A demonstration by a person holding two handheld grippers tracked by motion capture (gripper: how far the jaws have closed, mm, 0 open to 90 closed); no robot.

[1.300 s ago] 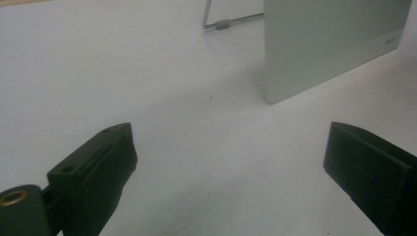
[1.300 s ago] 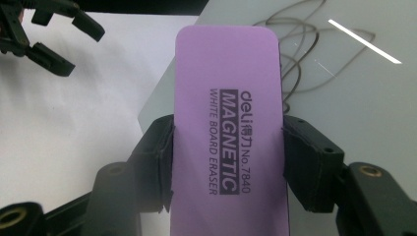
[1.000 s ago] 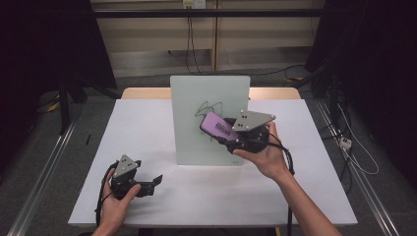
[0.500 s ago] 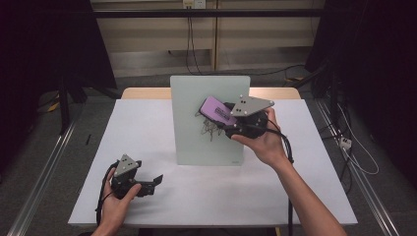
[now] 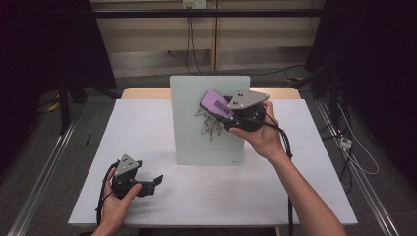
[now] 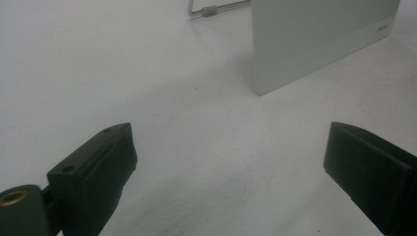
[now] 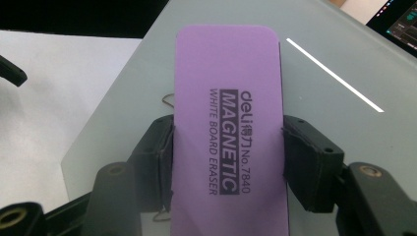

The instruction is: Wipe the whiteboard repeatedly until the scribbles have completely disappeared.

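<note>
High view — right hand [image 5: 263, 132] raised, eraser [image 5: 215, 103]

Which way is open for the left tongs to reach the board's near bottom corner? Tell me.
Probably straight ahead: the left tongs stand open over bare white table, and nothing lies between them and the board.

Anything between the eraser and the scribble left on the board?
Nothing visible. The right gripper holds the purple eraser against the board, and the scribble lies just below it with bare board between.
</note>
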